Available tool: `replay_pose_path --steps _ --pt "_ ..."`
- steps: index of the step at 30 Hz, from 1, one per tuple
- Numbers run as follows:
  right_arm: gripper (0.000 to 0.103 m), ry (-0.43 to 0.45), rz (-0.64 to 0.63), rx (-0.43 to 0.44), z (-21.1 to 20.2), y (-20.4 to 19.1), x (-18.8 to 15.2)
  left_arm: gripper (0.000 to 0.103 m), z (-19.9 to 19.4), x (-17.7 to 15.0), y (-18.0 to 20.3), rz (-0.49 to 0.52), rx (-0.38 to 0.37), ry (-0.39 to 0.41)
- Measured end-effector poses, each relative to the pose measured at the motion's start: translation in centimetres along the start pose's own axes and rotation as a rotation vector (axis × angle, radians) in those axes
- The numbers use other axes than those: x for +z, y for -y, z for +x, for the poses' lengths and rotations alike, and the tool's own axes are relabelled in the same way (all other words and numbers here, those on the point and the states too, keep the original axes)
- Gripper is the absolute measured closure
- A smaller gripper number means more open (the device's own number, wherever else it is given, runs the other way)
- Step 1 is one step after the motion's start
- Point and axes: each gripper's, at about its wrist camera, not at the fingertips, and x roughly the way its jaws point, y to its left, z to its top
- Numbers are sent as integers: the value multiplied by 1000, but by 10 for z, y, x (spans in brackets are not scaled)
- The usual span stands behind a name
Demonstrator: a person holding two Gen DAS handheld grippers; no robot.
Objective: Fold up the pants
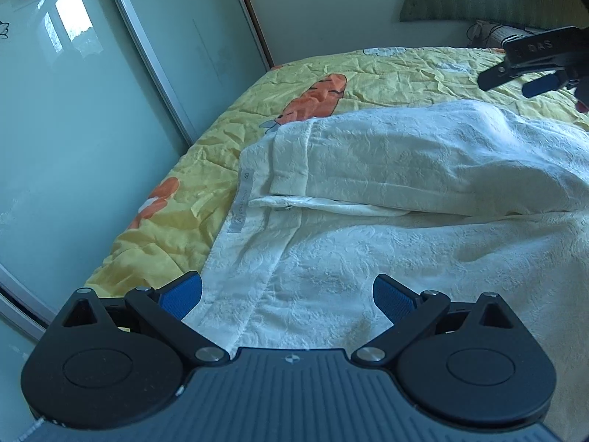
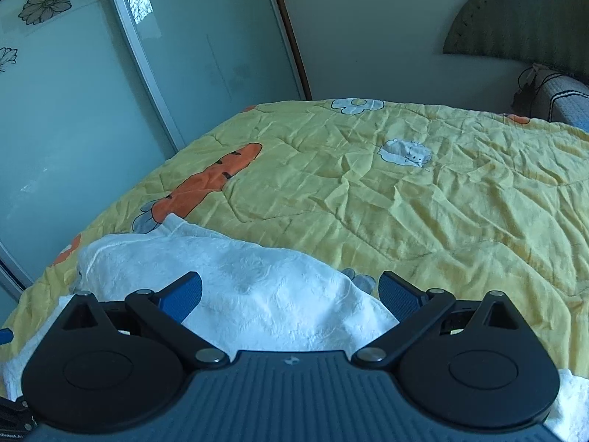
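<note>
White textured pants (image 1: 368,191) lie on a yellow quilt (image 1: 405,70), waistband to the left with a grey label showing. One half is folded loosely over the other. My left gripper (image 1: 287,294) is open and empty, hovering over the near waistband edge. My right gripper (image 1: 522,81) appears at the upper right of the left wrist view, above the far side of the pants. In the right wrist view the right gripper (image 2: 291,294) is open and empty above the raised fold of the pants (image 2: 257,283).
The quilt (image 2: 423,202) has carrot and bunny prints and covers the whole bed. Sliding mirrored wardrobe doors (image 1: 92,110) stand close along the bed's left side. A headboard (image 2: 515,25) and a pillow (image 2: 563,99) are at the far right.
</note>
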Motion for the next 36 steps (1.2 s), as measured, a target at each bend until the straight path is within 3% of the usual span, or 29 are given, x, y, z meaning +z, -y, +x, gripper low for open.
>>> replay_pose_path --steps 7,12,15,17,19,22,24,26,31,33,34,36 --pt "4 -56 -37 34 44 2 20 2 5 0 -2 11 -12 -11" --pt "5 -194 -226 12 79 -11 15 2 8 3 -12 -10 -10 -18" --pt "23 -189 -359 38 75 -22 3 2 12 6 -18 -25 -3 -18" --pt "60 -165 -349 38 68 -22 3 2 16 10 -21 -40 -5 -26" --pt "77 -143 -373 49 61 -27 0 2 18 15 -23 -65 -18 -34" --pt "86 -61 -540 -44 43 -54 -13 2 12 22 -32 -129 -62 -10" --pt "90 8 -696 -98 22 -82 -36 2 6 27 -43 -196 -111 17" --pt "93 74 -844 -130 -3 -110 -63 3 4 33 -58 -293 -206 25" --pt "100 185 -1128 -139 -63 -165 -137 2 10 36 -98 -656 -566 43" --pt "100 193 -1204 -142 -72 -177 -159 2 22 40 -99 -730 -689 1" --pt "100 190 -1224 -141 -73 -181 -166 2 29 45 -96 -742 -721 -20" --pt "100 166 -1182 -127 -71 -179 -160 3 39 55 -88 -758 -694 -65"
